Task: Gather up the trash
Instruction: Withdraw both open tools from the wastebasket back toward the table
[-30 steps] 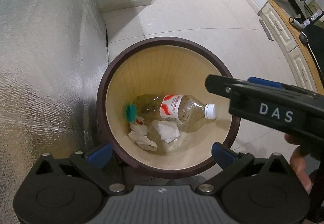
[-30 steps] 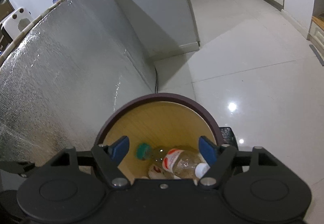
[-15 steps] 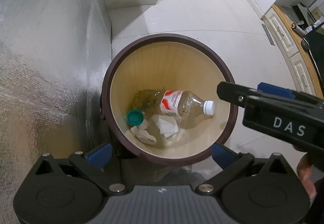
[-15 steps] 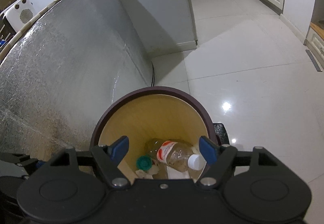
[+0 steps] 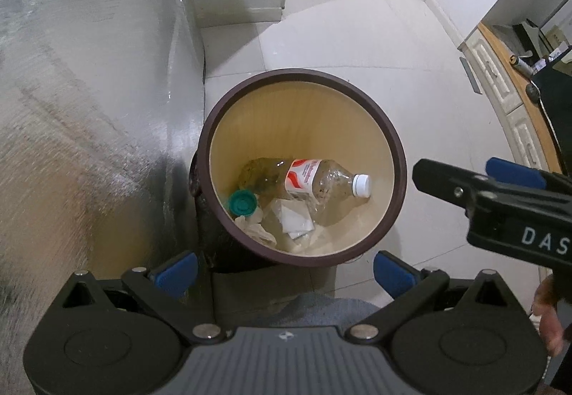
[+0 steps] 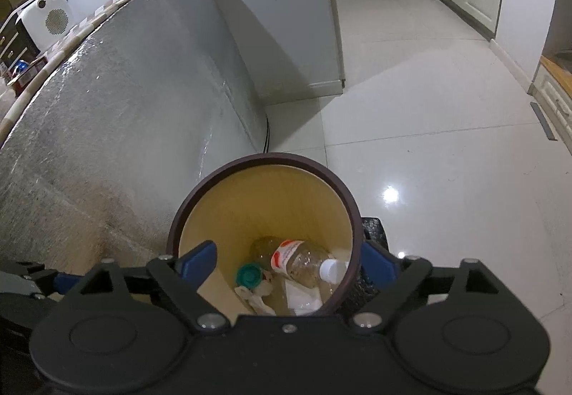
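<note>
The left gripper [image 5: 284, 270] and right gripper [image 6: 286, 261] both hang spread and empty above the round dark-brown-rimmed bin with a pale tan inside [image 5: 391, 141]. At its bottom lie a clear plastic bottle with a red-and-white label and white cap [image 5: 314, 177], a teal round lid [image 5: 243, 203] and crumpled white tissues [image 5: 286, 225]. A silvery textured panel [image 5: 89, 91] crowds the bin's left; glossy white floor tiles [image 6: 447, 109] open rightward.

Left gripper [image 5: 284, 270] hung spread and empty above brown bin [image 5: 398, 159]. Inside lay plastic bottle [image 5: 314, 178], green lid [image 5: 243, 202], crumpled paper [image 5: 291, 221]. Right gripper [image 5: 497, 196] hovered beside rim.
</note>
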